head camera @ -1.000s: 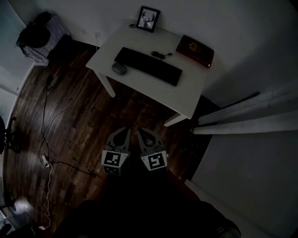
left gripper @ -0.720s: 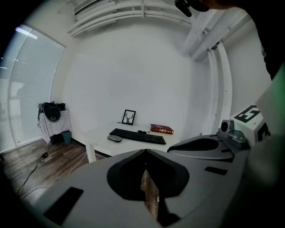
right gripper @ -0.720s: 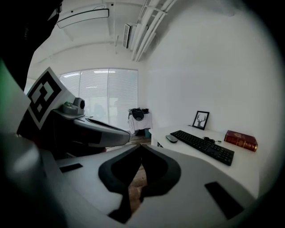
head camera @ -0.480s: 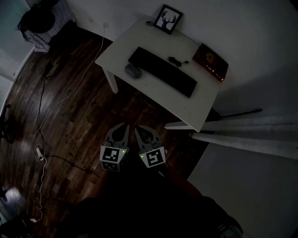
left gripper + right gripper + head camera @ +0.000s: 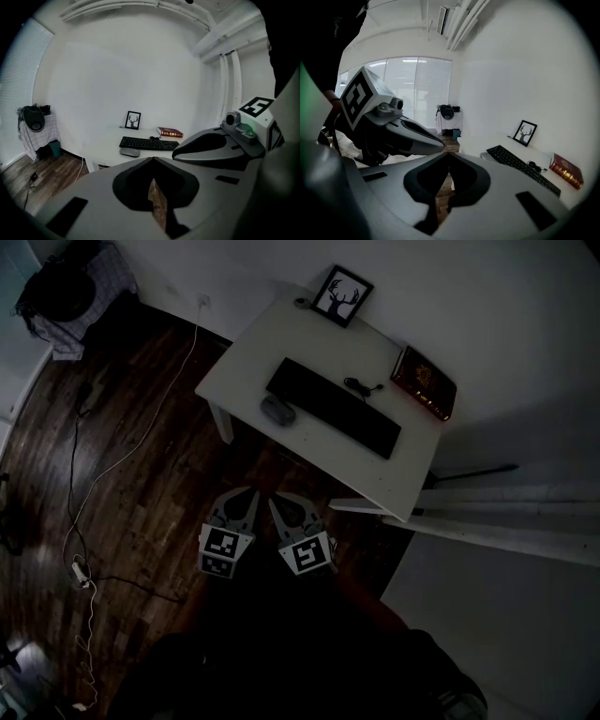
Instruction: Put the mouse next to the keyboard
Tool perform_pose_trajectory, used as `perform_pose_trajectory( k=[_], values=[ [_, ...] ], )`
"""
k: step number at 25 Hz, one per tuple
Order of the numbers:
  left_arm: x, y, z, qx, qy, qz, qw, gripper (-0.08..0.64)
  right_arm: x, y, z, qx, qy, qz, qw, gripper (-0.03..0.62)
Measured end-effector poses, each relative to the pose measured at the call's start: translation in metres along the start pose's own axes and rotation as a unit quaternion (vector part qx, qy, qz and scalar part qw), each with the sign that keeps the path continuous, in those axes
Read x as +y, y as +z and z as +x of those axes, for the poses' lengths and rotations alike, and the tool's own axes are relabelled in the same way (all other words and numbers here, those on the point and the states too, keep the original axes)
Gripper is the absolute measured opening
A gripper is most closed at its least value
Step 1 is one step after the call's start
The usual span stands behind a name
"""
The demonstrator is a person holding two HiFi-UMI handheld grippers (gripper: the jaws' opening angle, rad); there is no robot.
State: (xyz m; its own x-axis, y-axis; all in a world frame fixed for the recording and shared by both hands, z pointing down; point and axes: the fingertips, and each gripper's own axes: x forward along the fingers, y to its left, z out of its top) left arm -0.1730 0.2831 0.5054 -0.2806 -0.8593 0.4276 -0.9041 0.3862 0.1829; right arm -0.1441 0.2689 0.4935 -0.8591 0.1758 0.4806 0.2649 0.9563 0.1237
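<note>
While I look down from the head view, my left gripper point(image 5: 246, 495) and my right gripper point(image 5: 278, 503) hang side by side over the dark wooden floor point(image 5: 141, 502), both short of the white table point(image 5: 248, 357). Both pairs of jaws are pressed together with nothing in them. The mouse point(image 5: 277, 410) lies on the table well ahead of my jaws, just beside the long near edge of the keyboard point(image 5: 333, 407), toward that keyboard's left end. Behind the keyboard I see a small coiled cable point(image 5: 361, 387), a framed deer picture point(image 5: 342, 295) at the far edge and a red book point(image 5: 424, 382) at the right corner. A pale cord point(image 5: 112, 465) trails across the floor on the left.

From the left gripper view, my left gripper's point(image 5: 152, 161) jaws meet at their tips, and only a sliver of floor shows through the slit behind them. The mouse point(image 5: 130, 152) sits above and a little left of the tips, well apart from them, with the keyboard point(image 5: 149, 143) right behind it. My right gripper point(image 5: 220, 147) shows at the right.

From the right gripper view, my right gripper's point(image 5: 449, 154) jaws are likewise closed and empty. The mouse point(image 5: 489, 156) peeks out to the right of the tips, at the near end of the keyboard point(image 5: 522, 168), well apart from me. My left gripper point(image 5: 393, 126) shows at the left.
</note>
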Motion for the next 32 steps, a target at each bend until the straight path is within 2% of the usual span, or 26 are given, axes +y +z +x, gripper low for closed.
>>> perform_pose_trajectory(
  k=[3,7,11,17,22,26,29,30,32],
  values=[
    [0.008,0.004,0.008,0.011,-0.025,0.006,0.9996,0.003,-0.007,0.001,0.013,0.021,-0.003,0.004,1.0,0.021],
    [0.018,0.007,0.025,0.02,-0.037,0.0,0.9991,0.003,-0.024,0.005,0.03,0.029,-0.006,0.009,1.0,0.021],
    [0.037,0.014,0.05,0.03,-0.031,0.002,0.9991,0.003,-0.048,0.009,0.056,0.02,-0.003,0.01,1.0,0.021],
    [0.076,0.043,0.081,0.037,-0.004,-0.008,0.9993,0.003,-0.082,0.033,0.1,0.007,0.032,0.011,0.999,0.021],
    [0.102,0.06,0.109,0.077,-0.005,0.03,0.9965,0.003,-0.115,0.044,0.124,0.007,0.048,0.027,0.998,0.021],
    [0.105,0.067,0.135,0.114,-0.023,0.058,0.9915,0.003,-0.14,0.038,0.131,0.006,0.055,0.046,0.997,0.021],
    [0.102,0.061,0.154,0.154,-0.046,0.094,0.9825,0.003,-0.152,0.022,0.138,0.028,0.06,0.058,0.996,0.021],
    [0.101,0.057,0.158,0.176,-0.058,0.121,0.9753,0.003,-0.153,0.016,0.14,0.041,0.062,0.062,0.995,0.021],
    [0.101,0.051,0.164,0.218,-0.08,0.198,0.9523,0.003,-0.154,0.003,0.144,0.071,0.062,0.062,0.994,0.021]
  ],
)
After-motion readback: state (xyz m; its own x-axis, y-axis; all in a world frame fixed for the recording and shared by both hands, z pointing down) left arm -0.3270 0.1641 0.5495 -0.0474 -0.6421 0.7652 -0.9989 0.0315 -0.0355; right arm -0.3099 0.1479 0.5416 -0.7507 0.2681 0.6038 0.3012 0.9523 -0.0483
